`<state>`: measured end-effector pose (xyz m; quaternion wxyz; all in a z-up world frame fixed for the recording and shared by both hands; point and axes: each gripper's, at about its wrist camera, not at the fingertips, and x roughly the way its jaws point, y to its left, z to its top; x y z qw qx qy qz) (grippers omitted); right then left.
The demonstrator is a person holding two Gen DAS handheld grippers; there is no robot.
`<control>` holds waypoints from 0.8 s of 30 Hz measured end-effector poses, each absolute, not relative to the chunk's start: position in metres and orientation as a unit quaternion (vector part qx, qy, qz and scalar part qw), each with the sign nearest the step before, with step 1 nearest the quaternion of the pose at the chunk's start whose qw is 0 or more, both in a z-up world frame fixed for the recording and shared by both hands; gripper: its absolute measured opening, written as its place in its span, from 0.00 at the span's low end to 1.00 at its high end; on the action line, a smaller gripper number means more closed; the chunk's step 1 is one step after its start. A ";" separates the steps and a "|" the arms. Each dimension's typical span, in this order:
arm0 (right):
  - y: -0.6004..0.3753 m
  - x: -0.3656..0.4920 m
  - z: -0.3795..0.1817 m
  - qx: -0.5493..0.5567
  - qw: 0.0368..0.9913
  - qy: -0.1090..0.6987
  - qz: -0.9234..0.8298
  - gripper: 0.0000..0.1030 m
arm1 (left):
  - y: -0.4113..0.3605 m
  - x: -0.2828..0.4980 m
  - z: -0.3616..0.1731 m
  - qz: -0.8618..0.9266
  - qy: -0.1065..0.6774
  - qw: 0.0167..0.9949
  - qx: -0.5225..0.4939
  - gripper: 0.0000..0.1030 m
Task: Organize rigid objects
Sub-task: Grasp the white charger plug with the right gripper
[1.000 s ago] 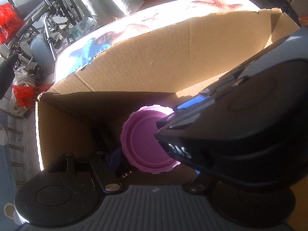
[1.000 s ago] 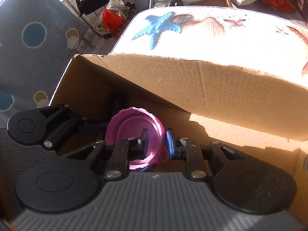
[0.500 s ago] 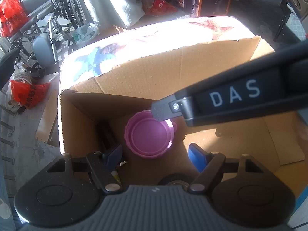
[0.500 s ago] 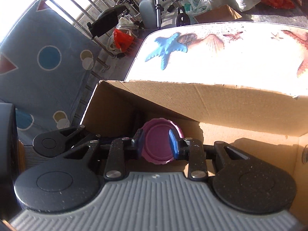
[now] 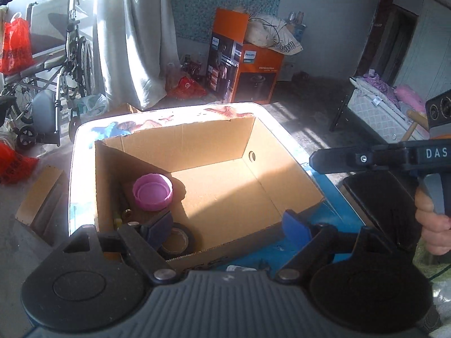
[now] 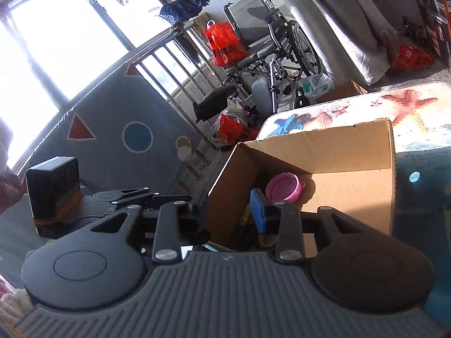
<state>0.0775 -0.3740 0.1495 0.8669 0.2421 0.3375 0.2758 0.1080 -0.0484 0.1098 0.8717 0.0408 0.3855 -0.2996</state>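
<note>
An open cardboard box (image 5: 197, 143) stands on a table with a sea-creature print. A pink round lid (image 5: 152, 188) lies on the box floor at its left side; it also shows in the right wrist view (image 6: 283, 187). A black tape roll (image 5: 177, 240) lies in the near left corner. My left gripper (image 5: 227, 226) is open and empty above the box's near edge. My right gripper (image 6: 229, 209) is open and empty, held above the box's near left corner (image 6: 236, 152). It shows from the side in the left wrist view (image 5: 380, 156).
The printed table (image 6: 406, 104) extends past the box. A wheelchair (image 6: 270, 56), red bags (image 6: 225, 43) and a railing stand beyond. An orange Philips carton (image 5: 245, 64) stands on the floor behind. A flat cardboard piece (image 5: 39, 197) lies left of the table.
Both grippers have pulled back up and out of the box, leaving the pink lid on its floor. The right gripper has moved off to the right of the left one.
</note>
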 end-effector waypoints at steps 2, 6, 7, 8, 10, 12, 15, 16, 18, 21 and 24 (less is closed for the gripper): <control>-0.379 0.051 0.141 0.243 0.870 0.333 0.270 0.32 | -0.043 0.088 0.091 -0.298 0.365 0.881 0.035 0.84; -0.377 0.017 0.108 0.237 0.878 0.340 0.238 0.32 | -0.057 0.055 0.053 -0.261 0.329 0.906 0.062 0.84; -0.375 0.013 0.098 0.238 0.878 0.343 0.232 0.32 | -0.062 0.049 0.044 -0.252 0.327 0.908 0.070 0.83; -0.372 0.011 0.086 0.240 0.878 0.346 0.228 0.32 | -0.067 0.045 0.033 -0.246 0.330 0.908 0.077 0.82; -0.365 0.010 0.066 0.240 0.877 0.356 0.218 0.32 | -0.077 0.039 0.019 -0.240 0.334 0.907 0.089 0.79; -0.355 0.013 0.046 0.243 0.872 0.368 0.212 0.32 | -0.078 0.039 0.008 -0.242 0.332 0.906 0.100 0.74; -0.343 0.020 0.020 0.270 0.855 0.388 0.213 0.32 | -0.082 0.045 -0.003 -0.237 0.324 0.906 0.131 0.68; -0.342 0.022 0.015 0.276 0.851 0.393 0.212 0.32 | -0.084 0.046 -0.004 -0.236 0.322 0.906 0.139 0.65; -0.334 0.027 0.003 0.285 0.844 0.404 0.207 0.31 | -0.088 0.052 -0.006 -0.240 0.323 0.903 0.150 0.61; -0.330 0.036 -0.009 0.292 0.839 0.414 0.198 0.29 | -0.091 0.061 -0.012 -0.249 0.334 0.896 0.150 0.55; -0.327 0.047 -0.018 0.306 0.829 0.426 0.195 0.26 | -0.094 0.068 -0.016 -0.253 0.344 0.892 0.150 0.46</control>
